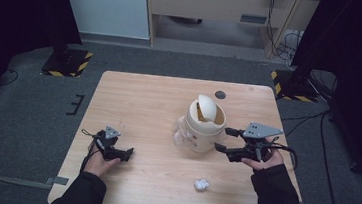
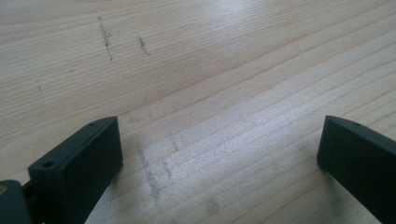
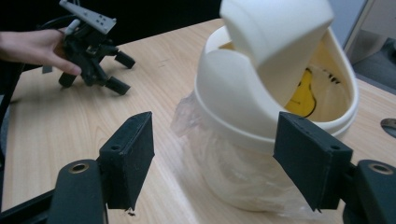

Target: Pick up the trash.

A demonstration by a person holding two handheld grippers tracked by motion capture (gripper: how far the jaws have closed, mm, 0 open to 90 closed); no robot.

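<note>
We see a cream bin [image 1: 201, 126] standing upright on the wooden table [image 1: 143, 108], right of centre and toward the far half, its long axis vertical. Its swing lid [image 1: 207, 106] is tipped, so the mouth opens toward the far right and shows a yellow lining inside. A clear plastic liner [image 1: 182, 134] bunches out around the bin's near-left side.

Our right gripper [image 1: 226, 140] sits just beside the bin on its right, pointing left at it. Its jaws are spread wide and hold nothing; in the right gripper view [image 3: 212, 161] they frame the bin's lower wall [image 3: 233, 116] without touching it.

Our left gripper [image 1: 126, 153] rests low over the near-left part of the table, well apart from the bin, pointing right. In the left gripper view its jaws are wide apart [image 2: 219, 156] with only bare wood between them.

A crumpled white paper ball [image 1: 201, 185] lies near the table's near edge, between the two hands and nearer the right one.
</note>
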